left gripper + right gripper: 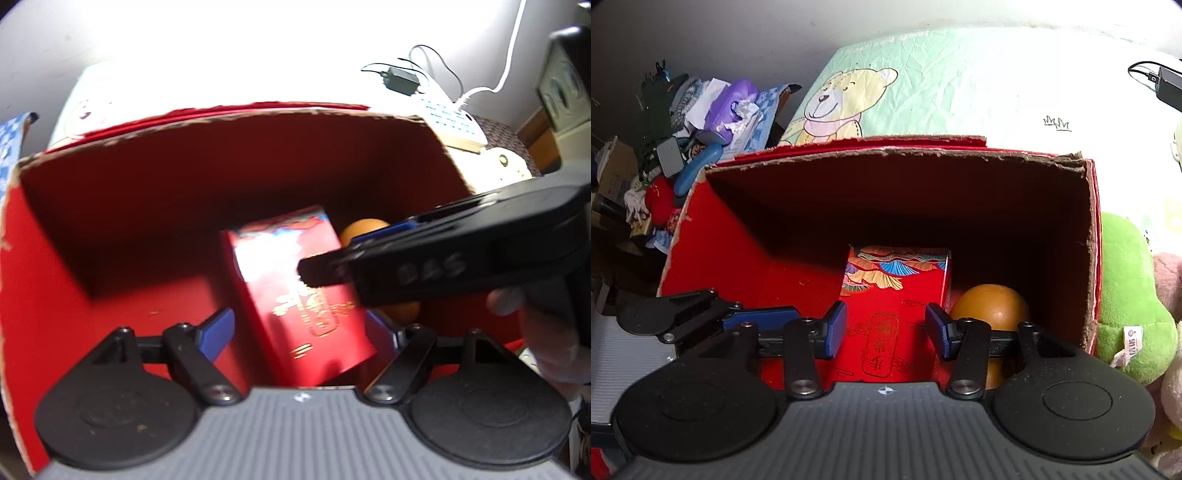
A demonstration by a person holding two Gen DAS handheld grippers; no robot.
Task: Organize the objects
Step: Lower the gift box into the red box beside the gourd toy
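A home bedroom: a pale green bedsheet printed with a cartoon teddy bear [834, 107] covers the bed, a bright green plush toy [1126, 295] lies beside it, a black charger with cable [1169, 86] rests on the sheet, and clothes and tissues pile up in a cluttered heap [701, 122]

Raised "DAS" on right gripper [424, 266] side; gold characters on red packet [886, 317] unreadable

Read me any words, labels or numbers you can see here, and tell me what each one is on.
"DAS", roughly, blurred raised letters: side of the right gripper.
Gold characters in a frame: small red box, too stylised to read.
Printed tag: green plush toy, too small to read.
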